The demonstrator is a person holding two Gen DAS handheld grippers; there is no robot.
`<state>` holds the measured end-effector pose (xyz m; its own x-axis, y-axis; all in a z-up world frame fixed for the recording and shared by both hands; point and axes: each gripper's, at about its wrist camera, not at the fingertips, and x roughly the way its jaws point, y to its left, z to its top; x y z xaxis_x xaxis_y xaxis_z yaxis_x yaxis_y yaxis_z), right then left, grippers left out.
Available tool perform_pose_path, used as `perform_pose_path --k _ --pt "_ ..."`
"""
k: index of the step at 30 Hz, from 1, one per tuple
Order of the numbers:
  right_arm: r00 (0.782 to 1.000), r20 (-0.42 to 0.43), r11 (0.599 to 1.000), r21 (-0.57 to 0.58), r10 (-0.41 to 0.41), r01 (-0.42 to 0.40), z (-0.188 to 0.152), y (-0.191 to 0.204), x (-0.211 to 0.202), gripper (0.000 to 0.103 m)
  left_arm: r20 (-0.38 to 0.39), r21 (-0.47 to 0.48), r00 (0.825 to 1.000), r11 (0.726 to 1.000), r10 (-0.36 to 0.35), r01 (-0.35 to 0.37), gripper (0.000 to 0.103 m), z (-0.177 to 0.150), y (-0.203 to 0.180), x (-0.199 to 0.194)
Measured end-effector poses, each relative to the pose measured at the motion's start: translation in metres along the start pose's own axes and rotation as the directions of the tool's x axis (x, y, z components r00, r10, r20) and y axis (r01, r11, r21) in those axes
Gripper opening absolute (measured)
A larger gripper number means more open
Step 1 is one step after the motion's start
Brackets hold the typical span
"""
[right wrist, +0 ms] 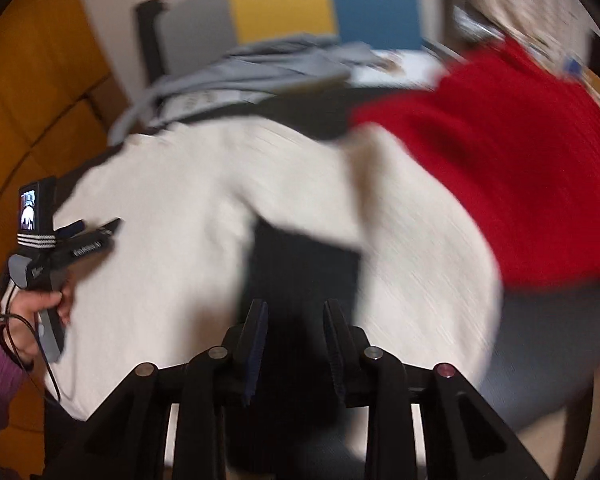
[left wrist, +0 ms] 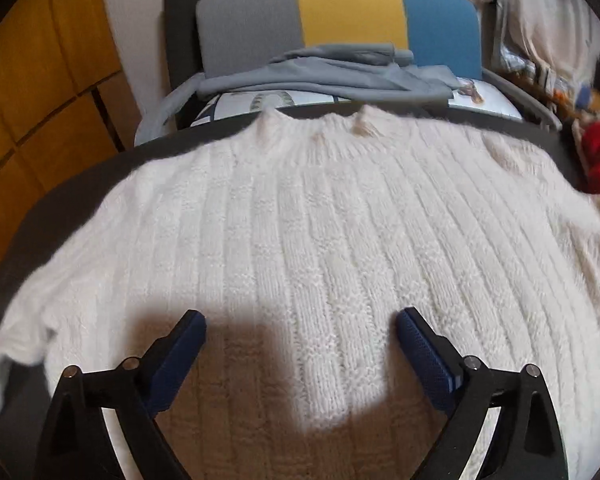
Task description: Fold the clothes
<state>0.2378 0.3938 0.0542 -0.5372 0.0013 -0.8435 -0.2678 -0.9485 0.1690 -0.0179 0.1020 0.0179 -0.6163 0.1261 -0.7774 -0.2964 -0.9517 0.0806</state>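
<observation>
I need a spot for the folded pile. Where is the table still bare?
Bare dark table shows only as a strip left of the white sweater and a wedge between its collar and the red garment. Elsewhere clothes cover it; the chair behind holds grey clothing.

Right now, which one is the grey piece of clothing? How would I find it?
Look past the dark table to the chair with the grey, yellow and blue back. The grey garment lies crumpled across its seat, below the stripes. Unlike the fluffy white sweater and the red knit, it is smooth and thin.
</observation>
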Motion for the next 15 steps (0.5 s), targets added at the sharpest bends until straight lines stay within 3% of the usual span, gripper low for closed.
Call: perform_pose_path --k 5,7,9,12,15 --pt "0.995 -0.085 0.998 0.029 -0.045 0.047 -0.037 -0.012 0.014 0.035 -0.026 -0.059 0.999 0.998 -0.034 0.032 0.103 -0.007 0.008 0.002" --pt "0.991 -0.07 0.994 -0.013 -0.114 0.113 -0.044 -0.003 0.021 0.035 -0.024 -0.065 0.999 0.997 -0.038 0.036 0.103 -0.01 0.009 0.002" --pt "0.975 -0.036 0.975 -0.06 -0.217 0.215 -0.048 0.005 0.024 0.036 -0.015 -0.053 1.0 0.998 -0.018 0.017 0.103 -0.012 0.004 0.0" --pt "0.951 0.0 0.947 -0.086 -0.311 0.309 -0.048 0.006 0.024 0.038 -0.004 -0.036 1.0 0.999 0.005 -0.005 0.103 -0.012 0.002 -0.002" --pt "0.943 0.019 0.939 -0.086 -0.333 0.334 -0.047 -0.001 0.018 0.038 -0.006 -0.04 1.0 0.999 -0.002 0.002 0.103 -0.011 0.005 0.0"
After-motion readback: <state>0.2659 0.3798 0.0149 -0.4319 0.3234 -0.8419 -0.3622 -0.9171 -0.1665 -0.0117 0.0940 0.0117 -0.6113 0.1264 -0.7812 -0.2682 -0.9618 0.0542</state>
